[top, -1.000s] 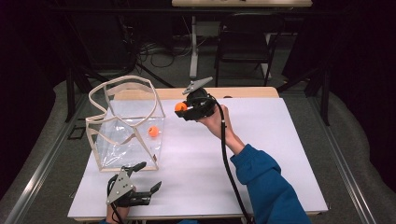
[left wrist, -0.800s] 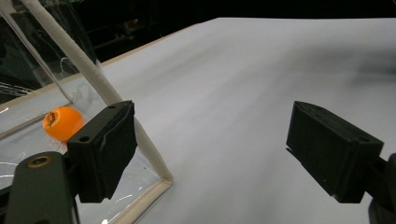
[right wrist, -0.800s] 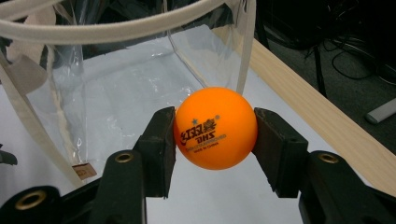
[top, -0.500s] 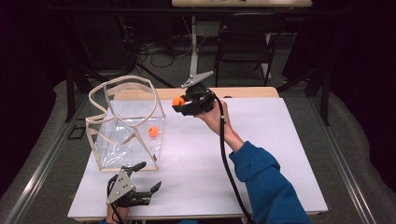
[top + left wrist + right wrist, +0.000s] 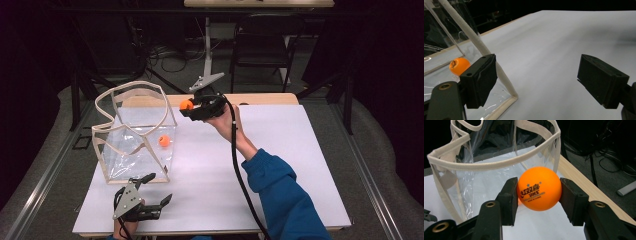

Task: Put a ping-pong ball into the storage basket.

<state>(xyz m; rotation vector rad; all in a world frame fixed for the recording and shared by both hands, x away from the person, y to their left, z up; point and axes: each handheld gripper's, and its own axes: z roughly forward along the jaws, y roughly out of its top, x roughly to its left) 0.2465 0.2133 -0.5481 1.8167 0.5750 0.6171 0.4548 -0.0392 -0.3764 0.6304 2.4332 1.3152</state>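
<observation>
white tabletop (image 5: 280, 170) spreads over most of the high view, with a strip of bare wood along its far edge. on its left half stands the clear bag (image 5: 135, 135), a see-through plastic tote with beige webbing trim and looping handles, mouth up and open. one orange ball (image 5: 164, 141) already lies inside it, low against the right wall; in the left gripper view that same ball (image 5: 459, 66) shows through the plastic at the left of the frame.

the right gripper (image 5: 189, 107), held up by the blue-sleeved arm at upper centre of the high view, pinches a second orange ball (image 5: 186, 105). in the right gripper view this held ball (image 5: 539, 188) sits squarely between the two black pads, printed logo facing the camera, with the bag's rim (image 5: 499, 157) just beyond it. compared with a second ago the ball has crept leftward in the high view and now hangs near the bag's upper right corner, but not yet over the opening. judging by that, the carry is nearly done and a short further reach over the rim should come before any release.

the left gripper (image 5: 152, 192) rests at the lower left of the high view, jaws spread wide on nothing, near the bag's front corner.
</observation>
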